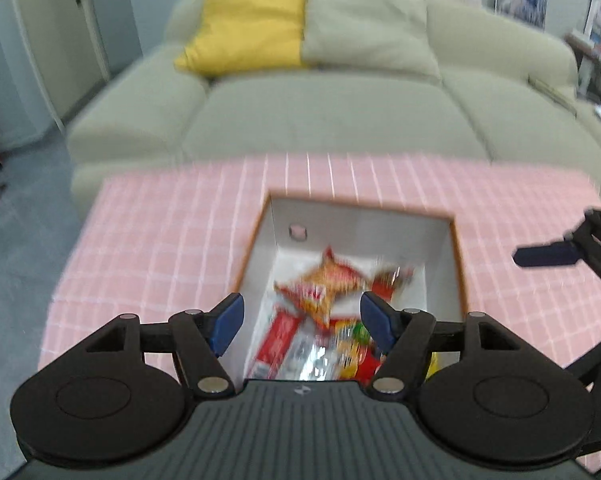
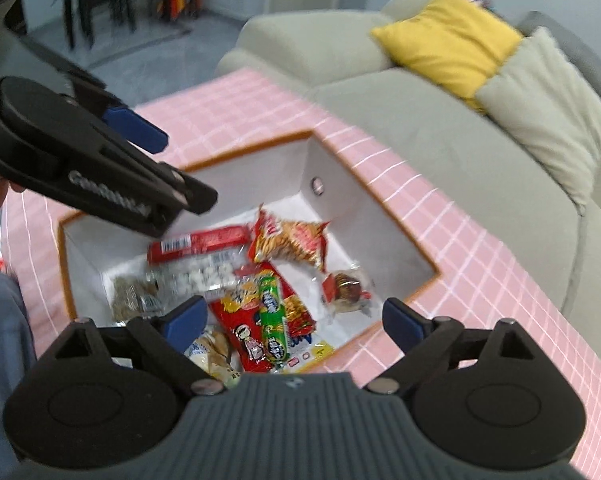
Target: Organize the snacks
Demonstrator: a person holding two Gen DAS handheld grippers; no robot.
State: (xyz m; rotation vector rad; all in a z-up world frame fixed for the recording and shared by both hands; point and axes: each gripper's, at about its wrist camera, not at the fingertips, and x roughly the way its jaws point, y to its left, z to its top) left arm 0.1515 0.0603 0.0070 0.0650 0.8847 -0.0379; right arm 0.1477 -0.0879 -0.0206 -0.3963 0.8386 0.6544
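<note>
Both grippers spread wide and empty: left gripper [image 1: 302,322] and right gripper [image 2: 296,326] poised above the box [image 2: 364,216], nothing between the pads. Snacks piled loose inside the box on the pink cloth [image 1: 160,240]: an orange chip bag [image 2: 290,242] up against the far wall, a red bar [image 2: 198,244], a green stick [image 2: 274,320], a small wrapped cake [image 2: 346,290] lying apart. Probably all light, crinkly and slick. Bag likely crushable, so best pinched at a sealed edge. Bar stiffer, best taken across its narrow width. Cake soft; only a gentle grip on the wrapper's twisted end.
</note>
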